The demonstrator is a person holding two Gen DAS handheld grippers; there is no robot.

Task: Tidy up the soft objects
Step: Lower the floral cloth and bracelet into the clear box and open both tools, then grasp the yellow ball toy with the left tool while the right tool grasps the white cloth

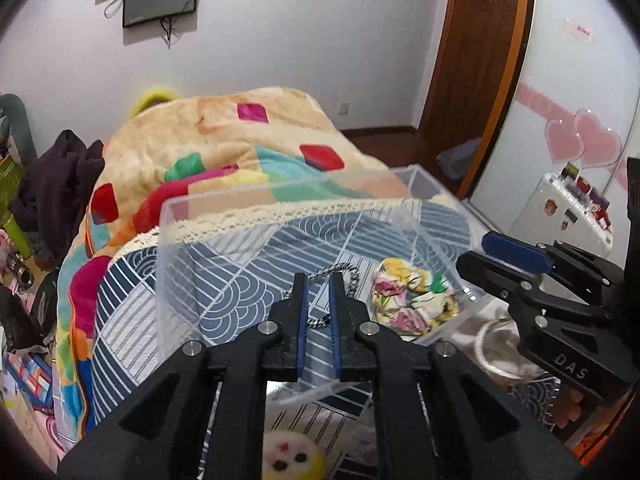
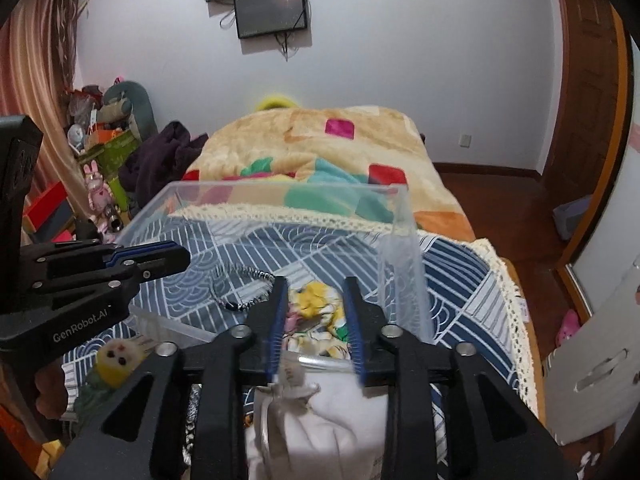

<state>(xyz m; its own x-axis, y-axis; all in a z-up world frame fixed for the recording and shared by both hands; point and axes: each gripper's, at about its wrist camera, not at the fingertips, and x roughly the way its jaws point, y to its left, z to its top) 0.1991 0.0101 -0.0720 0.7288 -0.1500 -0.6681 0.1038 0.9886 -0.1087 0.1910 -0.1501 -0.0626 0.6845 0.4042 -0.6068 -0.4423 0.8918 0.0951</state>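
A clear plastic box (image 1: 172, 216) (image 2: 404, 240) stands on the bed. Inside lie a floral cloth scrunchie (image 1: 412, 300) (image 2: 316, 296) and a black-and-white braided cord (image 1: 340, 270) (image 2: 244, 276). My left gripper (image 1: 319, 292) is open and empty, its tips over the box near the cord; it also shows in the right wrist view (image 2: 160, 256). My right gripper (image 2: 316, 300) is open and empty above the scrunchie; it also shows in the left wrist view (image 1: 492, 256). A white cloth (image 2: 320, 424) lies under it, outside the box. A yellow plush toy (image 1: 290, 456) (image 2: 116, 360) lies in front of the box.
The box rests on a blue patterned cover with a lace edge (image 2: 480, 280). A colourful blanket (image 1: 224, 140) is heaped behind it. Dark clothes (image 1: 56, 188) and clutter lie to the left. A wooden door (image 1: 472, 52) and white cabinet (image 2: 592, 340) are to the right.
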